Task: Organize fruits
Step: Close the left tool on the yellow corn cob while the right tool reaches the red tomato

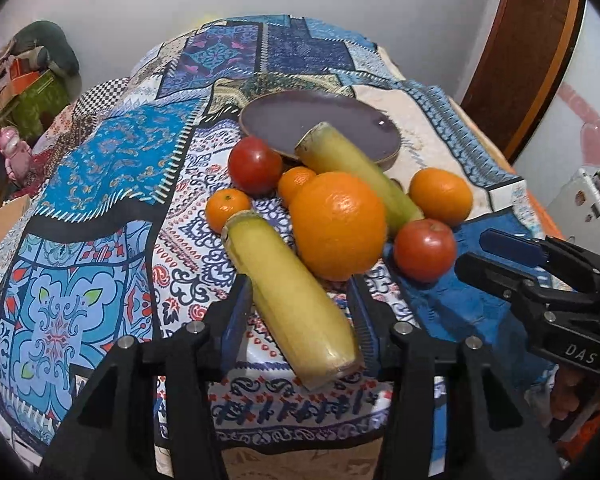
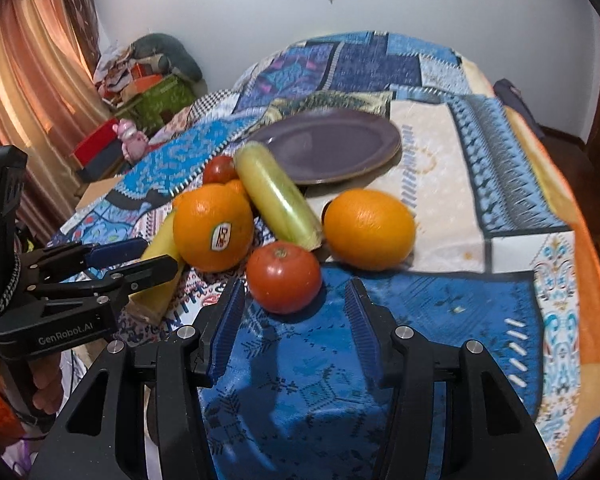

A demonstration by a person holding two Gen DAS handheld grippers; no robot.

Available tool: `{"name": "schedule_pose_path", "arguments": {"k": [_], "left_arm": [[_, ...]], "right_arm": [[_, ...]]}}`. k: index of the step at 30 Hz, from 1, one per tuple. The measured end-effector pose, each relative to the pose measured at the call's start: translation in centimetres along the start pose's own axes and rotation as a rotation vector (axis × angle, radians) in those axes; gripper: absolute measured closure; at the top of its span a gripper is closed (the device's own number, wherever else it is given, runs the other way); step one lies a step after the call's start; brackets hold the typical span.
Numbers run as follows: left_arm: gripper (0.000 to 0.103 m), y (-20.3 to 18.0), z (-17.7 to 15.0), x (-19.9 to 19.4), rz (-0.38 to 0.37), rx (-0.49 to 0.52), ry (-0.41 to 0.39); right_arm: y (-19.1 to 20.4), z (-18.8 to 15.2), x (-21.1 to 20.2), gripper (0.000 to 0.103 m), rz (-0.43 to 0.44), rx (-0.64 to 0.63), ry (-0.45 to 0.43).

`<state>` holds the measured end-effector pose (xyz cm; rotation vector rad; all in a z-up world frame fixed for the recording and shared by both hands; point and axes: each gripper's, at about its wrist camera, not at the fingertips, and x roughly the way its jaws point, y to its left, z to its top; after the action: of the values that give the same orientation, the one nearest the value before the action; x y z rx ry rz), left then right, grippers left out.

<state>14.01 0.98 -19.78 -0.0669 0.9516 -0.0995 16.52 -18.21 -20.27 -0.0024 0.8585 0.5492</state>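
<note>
A pile of fruit lies on a patterned cloth in front of an empty purple plate (image 1: 284, 120) (image 2: 340, 140). My left gripper (image 1: 300, 312) is open, its fingers on either side of the near yellow wrapped corn cob (image 1: 288, 296). A big orange (image 1: 338, 226) (image 2: 212, 226), a second cob (image 1: 356, 172) (image 2: 278, 196), two tomatoes (image 1: 255, 165) (image 1: 424, 249), small tangerines (image 1: 227, 209) and another orange (image 1: 440, 196) (image 2: 369, 229) lie around. My right gripper (image 2: 296, 316) is open just short of the near tomato (image 2: 283, 276).
The cloth-covered bed (image 2: 440, 300) drops off at the near and right edges. Boxes and clutter (image 2: 152, 92) stand by the wall at the left, next to an orange curtain (image 2: 32, 80). A wooden door frame (image 1: 520, 52) is at the right.
</note>
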Motion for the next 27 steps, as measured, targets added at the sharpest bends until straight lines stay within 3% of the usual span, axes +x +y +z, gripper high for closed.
{"name": "schedule_pose_path", "arguments": {"k": [2, 4, 13, 22, 27], "left_arm": [[0.042, 0.7, -0.1, 0.6, -0.022, -0.032, 0.017], [0.04, 1.4, 0.0, 0.9, -0.039, -0.052, 0.021], [0.04, 2.7, 0.4, -0.2, -0.006, -0.044, -0.009], [0.041, 2.8, 1.0, 1.5, -0.024, -0.059, 0.018], [0.049, 3.0, 0.9, 1.4, -0.048, -0.057, 0.022]], "right_arm": [[0.0, 0.1, 0.6, 0.054, 0.01, -0.001, 0.018], [-0.1, 0.2, 1.2, 0.054, 0.016, -0.004, 0.034], [-0.2, 0.5, 3.2, 0.054, 0.027, 0.007, 0.079], [-0.1, 0.7, 4.1, 0.054, 0.029, 0.013, 0.087], [-0.2, 0.8, 4.1, 0.056, 0.026, 0.015, 0.078]]}}
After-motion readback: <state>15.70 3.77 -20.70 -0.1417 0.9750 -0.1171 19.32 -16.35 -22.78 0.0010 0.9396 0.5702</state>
